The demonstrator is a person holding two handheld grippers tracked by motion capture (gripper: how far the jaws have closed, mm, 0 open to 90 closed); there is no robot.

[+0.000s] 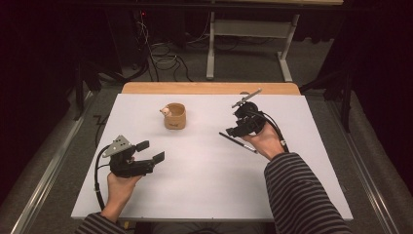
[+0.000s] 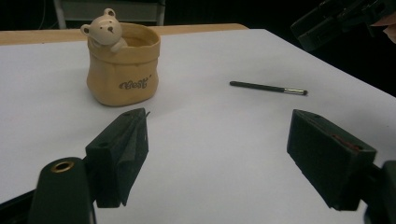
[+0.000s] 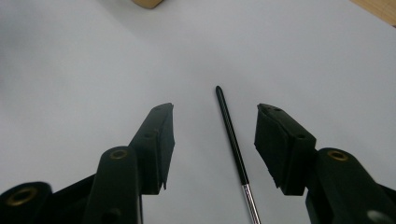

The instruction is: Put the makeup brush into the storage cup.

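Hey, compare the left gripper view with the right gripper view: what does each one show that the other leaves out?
Left gripper view: the whole tan ceramic pot with a bear figure, printed lettering on its front, and the right gripper far off. Right gripper view: the thin black brush with a silver ferrule lying between open jaws, unheld. Both: that brush on the white table surface.

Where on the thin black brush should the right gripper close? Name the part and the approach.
Grip the black handle mid-length, probably from straight above, one jaw on each long side. The brush lies flat on the white table, and the open right gripper straddles it already.
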